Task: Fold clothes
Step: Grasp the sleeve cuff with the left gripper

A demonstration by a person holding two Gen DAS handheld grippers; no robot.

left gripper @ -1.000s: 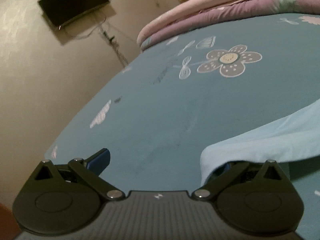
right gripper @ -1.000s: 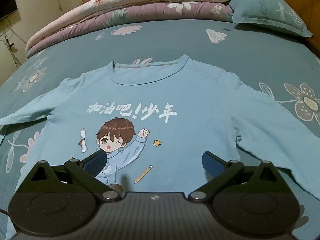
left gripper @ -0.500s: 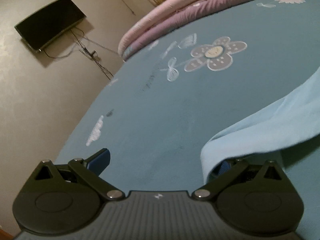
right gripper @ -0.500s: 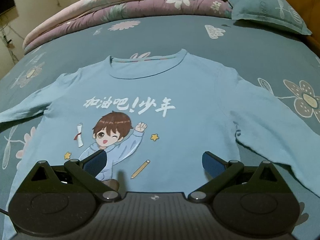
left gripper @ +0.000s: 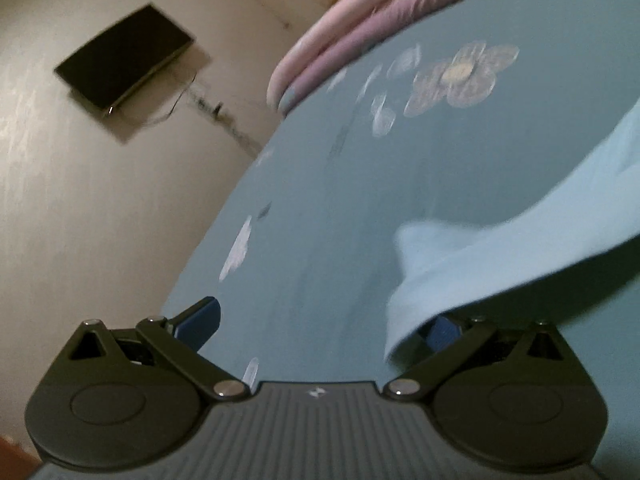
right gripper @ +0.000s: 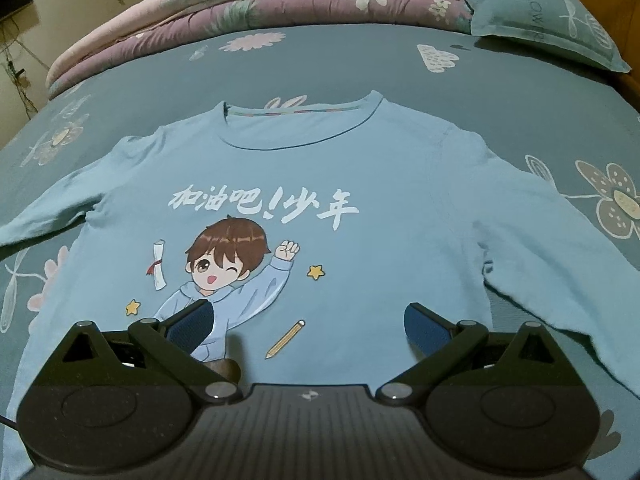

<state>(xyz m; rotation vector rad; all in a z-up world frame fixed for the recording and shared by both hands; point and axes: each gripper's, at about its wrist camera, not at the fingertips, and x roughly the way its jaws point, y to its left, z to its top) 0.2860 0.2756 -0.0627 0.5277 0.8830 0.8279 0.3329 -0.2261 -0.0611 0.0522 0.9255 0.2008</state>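
A light blue long-sleeved shirt (right gripper: pixel 380 184) with a cartoon boy print lies flat, front up, on the bed. My right gripper (right gripper: pixel 310 320) hovers open over its lower front, with nothing between the fingers. The shirt's left sleeve (right gripper: pixel 44 216) runs off to the left; the other sleeve (right gripper: pixel 560 248) lies out to the right. In the left wrist view my left gripper (left gripper: pixel 320 322) stands open near the bed's side edge. The sleeve end (left gripper: pixel 500 256) is draped over its right finger (left gripper: pixel 440 330), raised off the sheet. The left finger (left gripper: pixel 200 316) is bare.
The teal flowered bed sheet (left gripper: pixel 360 200) ends at an edge on the left, with a beige wall beyond. A dark screen (left gripper: pixel 124 60) and cables hang on that wall. A folded pink and purple quilt (right gripper: pixel 280 4) and a teal pillow (right gripper: pixel 540 20) lie at the head.
The left gripper has tilted and risen, carrying the sleeve end up off the sheet on its right finger. The right gripper has barely shifted over the shirt.
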